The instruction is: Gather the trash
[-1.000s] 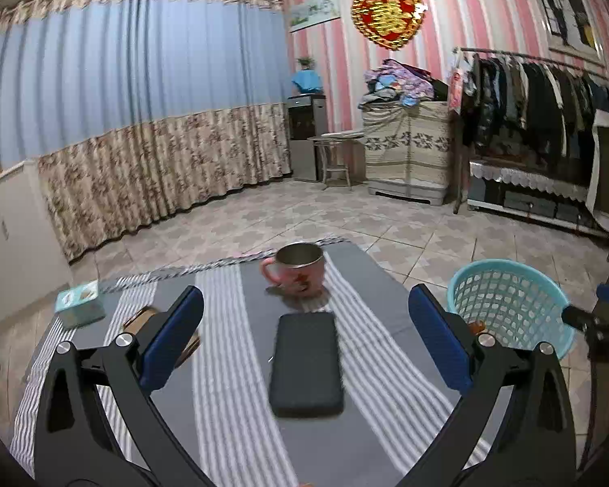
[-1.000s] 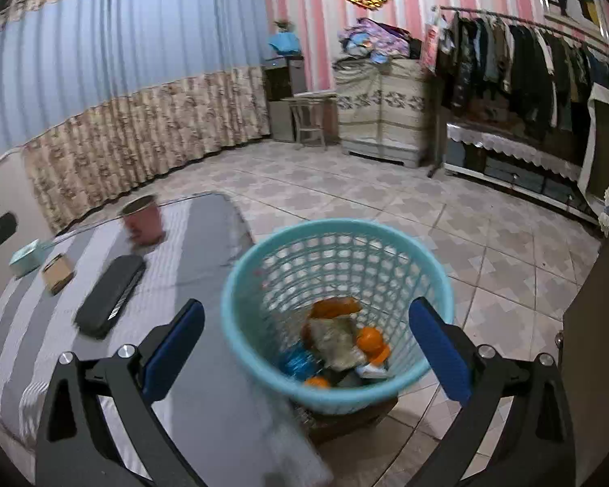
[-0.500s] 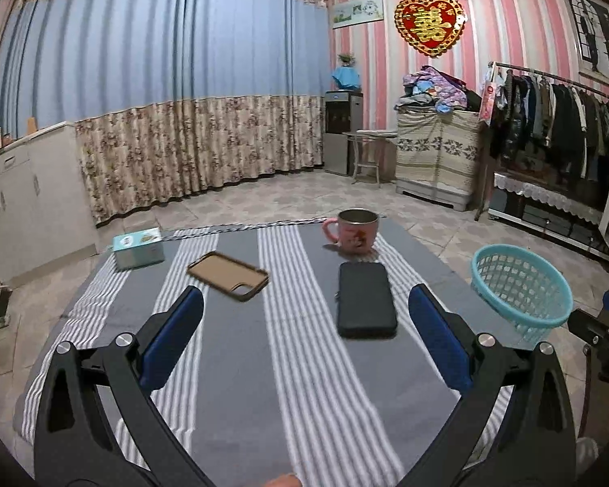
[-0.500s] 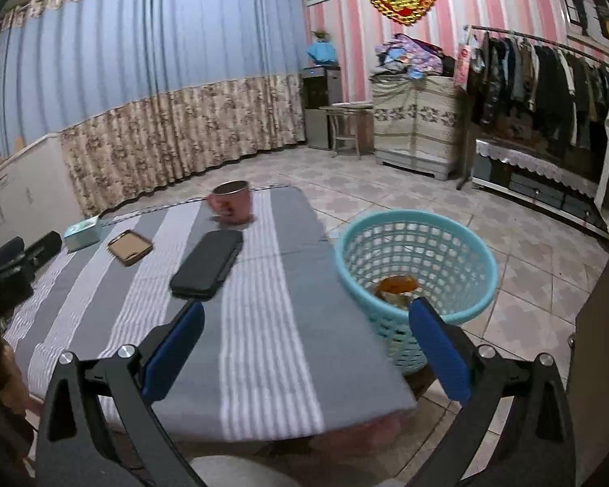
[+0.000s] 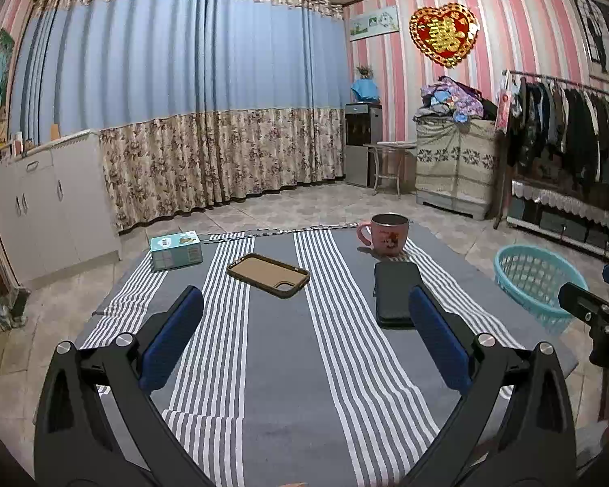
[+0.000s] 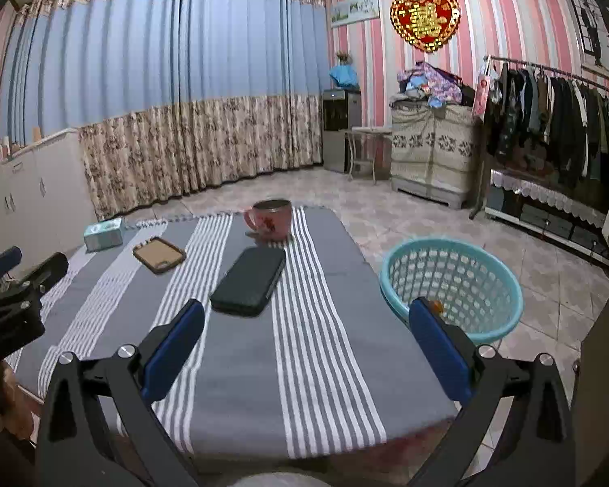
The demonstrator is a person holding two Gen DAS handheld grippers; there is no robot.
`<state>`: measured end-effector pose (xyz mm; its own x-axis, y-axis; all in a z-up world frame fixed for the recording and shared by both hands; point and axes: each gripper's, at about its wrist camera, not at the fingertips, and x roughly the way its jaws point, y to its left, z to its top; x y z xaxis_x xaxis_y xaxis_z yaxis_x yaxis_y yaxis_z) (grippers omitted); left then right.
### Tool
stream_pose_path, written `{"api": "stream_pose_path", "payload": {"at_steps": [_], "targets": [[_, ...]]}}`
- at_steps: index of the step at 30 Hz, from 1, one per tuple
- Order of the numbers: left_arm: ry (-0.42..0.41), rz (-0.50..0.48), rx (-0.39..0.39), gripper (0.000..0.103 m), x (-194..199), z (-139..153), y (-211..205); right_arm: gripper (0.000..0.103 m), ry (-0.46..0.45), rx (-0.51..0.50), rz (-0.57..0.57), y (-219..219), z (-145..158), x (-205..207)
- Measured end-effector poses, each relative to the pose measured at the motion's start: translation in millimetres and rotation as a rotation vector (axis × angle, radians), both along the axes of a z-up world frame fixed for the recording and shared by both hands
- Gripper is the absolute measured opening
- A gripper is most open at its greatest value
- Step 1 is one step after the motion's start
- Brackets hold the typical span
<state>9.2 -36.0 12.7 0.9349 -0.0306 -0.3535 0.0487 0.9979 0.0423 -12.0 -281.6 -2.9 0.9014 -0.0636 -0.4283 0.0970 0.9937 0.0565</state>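
A turquoise plastic basket (image 6: 450, 284) stands on the floor just off the table's right edge, with a bit of orange trash (image 6: 437, 305) showing inside; in the left wrist view the basket (image 5: 536, 280) sits at the far right. My left gripper (image 5: 304, 337) hangs open over the near part of the grey striped tablecloth (image 5: 288, 365), holding nothing. My right gripper (image 6: 304, 345) is open and empty above the table's near right corner. I see no loose trash on the cloth.
On the cloth lie a black phone (image 6: 249, 280), a brown phone case (image 5: 268, 274), a pink mug (image 5: 387, 235) and a small teal box (image 5: 176, 251). White cabinets (image 5: 40, 211) stand left, a clothes rack (image 5: 568, 142) right, tiled floor beyond.
Both grippers have pulled back and up from the table. The right one was over the basket a second ago and now looks across the table. Both stayed open.
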Motion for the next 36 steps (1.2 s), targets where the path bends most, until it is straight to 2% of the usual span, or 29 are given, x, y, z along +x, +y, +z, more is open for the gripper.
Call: {"api": "stream_pose_path", "payload": {"at_steps": [10, 36], "targets": [[-0.013, 0.003, -0.009, 0.098, 1.2, 3.9, 4.7, 0.099, -0.035, -0.027, 0.006, 11.2, 10.2, 9.9], [-0.019, 0.0, 0.006, 0.098, -1.4, 6.0, 11.8, 0.099, -0.04, -0.014, 0.02, 15.1, 3.9, 13.5]]}}
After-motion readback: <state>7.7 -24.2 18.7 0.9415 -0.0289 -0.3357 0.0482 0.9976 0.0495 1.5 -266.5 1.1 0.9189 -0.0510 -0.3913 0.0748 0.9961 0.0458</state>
